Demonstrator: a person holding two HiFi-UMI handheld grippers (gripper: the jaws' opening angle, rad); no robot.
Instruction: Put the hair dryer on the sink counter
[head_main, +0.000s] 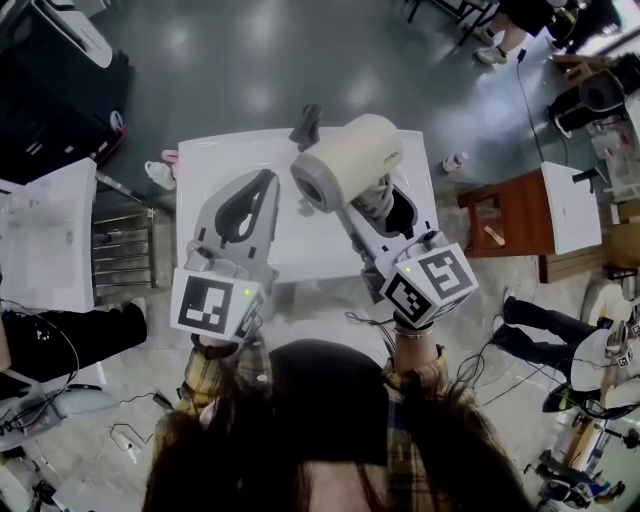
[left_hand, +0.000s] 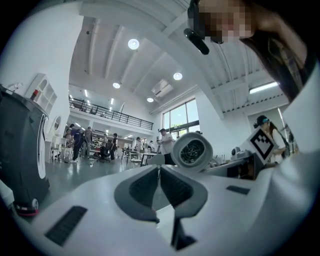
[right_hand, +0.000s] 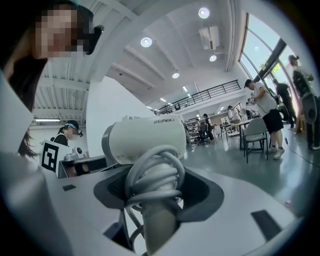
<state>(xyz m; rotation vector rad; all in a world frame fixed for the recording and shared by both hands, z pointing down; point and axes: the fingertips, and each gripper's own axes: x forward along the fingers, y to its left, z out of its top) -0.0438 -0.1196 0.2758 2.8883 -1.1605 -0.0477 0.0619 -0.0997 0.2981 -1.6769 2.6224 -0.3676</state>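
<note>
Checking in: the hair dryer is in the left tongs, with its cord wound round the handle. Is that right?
Not quite. The hair dryer is in the right tongs, not the left. They grip its handle, with the cord wound round it, as the right gripper view shows. The left tongs are closed and empty.

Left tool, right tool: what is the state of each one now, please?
Left tool: closed, nothing between its jaws.
Right tool: closed on the handle of the hair dryer.
</note>
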